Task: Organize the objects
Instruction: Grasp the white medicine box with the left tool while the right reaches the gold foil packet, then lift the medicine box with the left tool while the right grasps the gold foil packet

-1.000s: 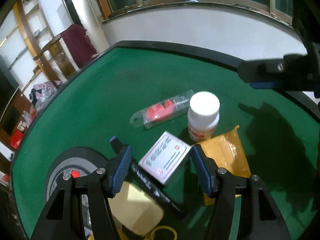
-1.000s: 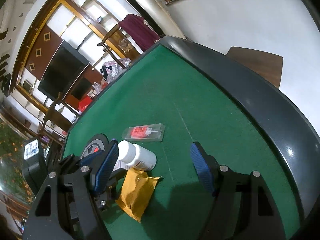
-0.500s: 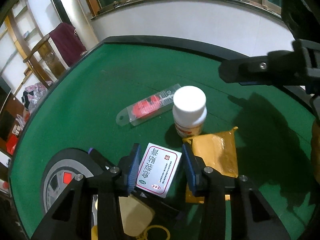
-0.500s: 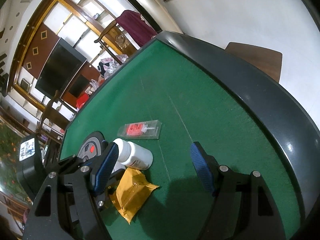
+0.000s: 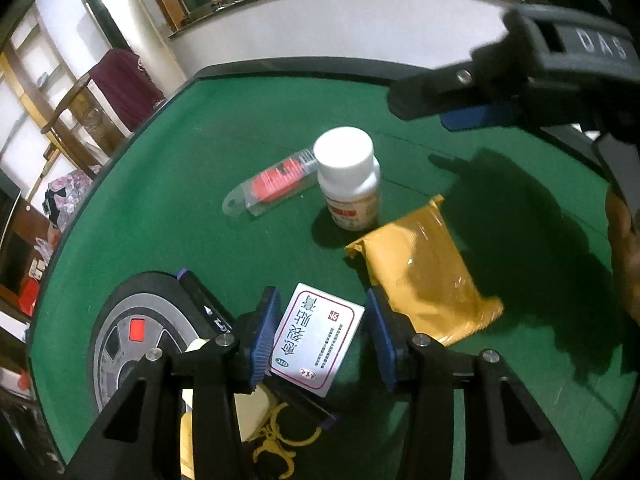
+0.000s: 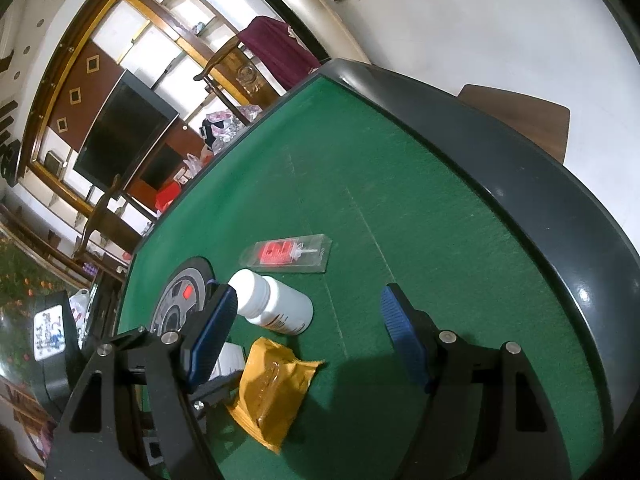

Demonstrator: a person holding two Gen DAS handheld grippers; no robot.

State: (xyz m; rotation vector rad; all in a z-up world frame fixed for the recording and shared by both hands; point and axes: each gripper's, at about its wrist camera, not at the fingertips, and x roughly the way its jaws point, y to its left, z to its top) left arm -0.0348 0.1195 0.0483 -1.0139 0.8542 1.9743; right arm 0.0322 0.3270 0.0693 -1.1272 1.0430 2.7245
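A white box with a red border and printed text (image 5: 316, 340) sits between the blue pads of my left gripper (image 5: 320, 294). The left pad lies against its edge and its top right corner meets the right pad. The jaws are opening slightly. Beyond them on the green felt stand a white pill bottle (image 5: 348, 180), a yellow packet (image 5: 420, 272) and a clear pack with a red item (image 5: 276, 184). My right gripper (image 6: 308, 294) hangs open over the felt beside the bottle (image 6: 276, 304) and the packet (image 6: 272, 384), with nothing between its fingers.
A round tyre-patterned pad (image 5: 132, 332) lies at the near left, with a black pen (image 5: 204, 304) across it. A yellow clip ring (image 5: 280, 440) and a cream piece lie under my left gripper. The table's dark raised rim (image 6: 520, 184) curves round the right; chairs stand beyond it.
My left gripper's jaws narrowed from wide apart onto the white box, and the box stayed between them as the gripper drew back from the bottle. The right gripper kept still.
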